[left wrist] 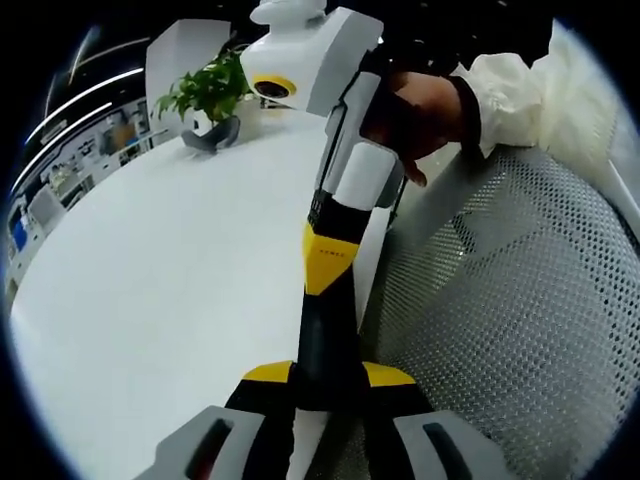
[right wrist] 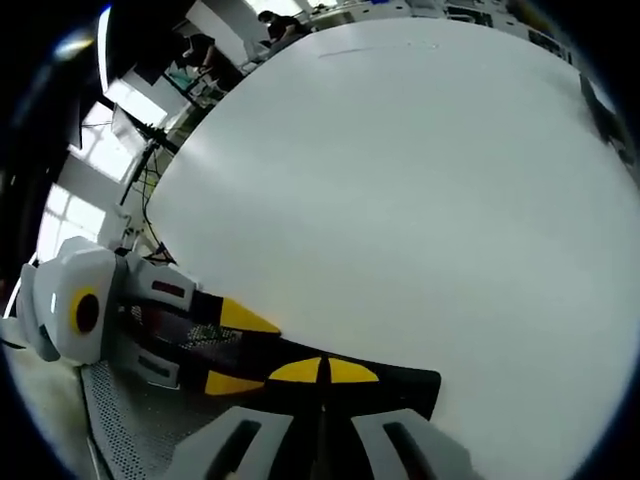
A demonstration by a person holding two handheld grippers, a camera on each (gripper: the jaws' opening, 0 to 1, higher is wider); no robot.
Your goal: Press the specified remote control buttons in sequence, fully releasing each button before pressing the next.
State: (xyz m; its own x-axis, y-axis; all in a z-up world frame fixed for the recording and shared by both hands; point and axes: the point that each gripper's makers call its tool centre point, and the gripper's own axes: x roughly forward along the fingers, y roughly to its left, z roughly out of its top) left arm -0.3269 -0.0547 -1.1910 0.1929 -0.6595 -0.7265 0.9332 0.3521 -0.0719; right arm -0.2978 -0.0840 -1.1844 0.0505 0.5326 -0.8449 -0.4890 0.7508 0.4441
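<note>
My left gripper (left wrist: 330, 420) stands open at the bottom of the left gripper view, its yellow-marked jaws apart. The black and yellow jaws of my right gripper (left wrist: 326, 300) reach down between them, and a hand (left wrist: 420, 110) in a white sleeve holds its white body. In the right gripper view my right gripper (right wrist: 324, 372) is shut, its yellow tips meeting with nothing between them. My left gripper (right wrist: 262, 352) comes in from the left, its two jaws spread on either side of the right one's tips. Both hover at the edge of the white table (right wrist: 400, 200).
A potted green plant (left wrist: 210, 100) stands at the far side of the table (left wrist: 170, 270). A grey mesh chair (left wrist: 510, 320) sits beside the table's edge, under the grippers. Desks and windows (right wrist: 90, 150) lie beyond the table.
</note>
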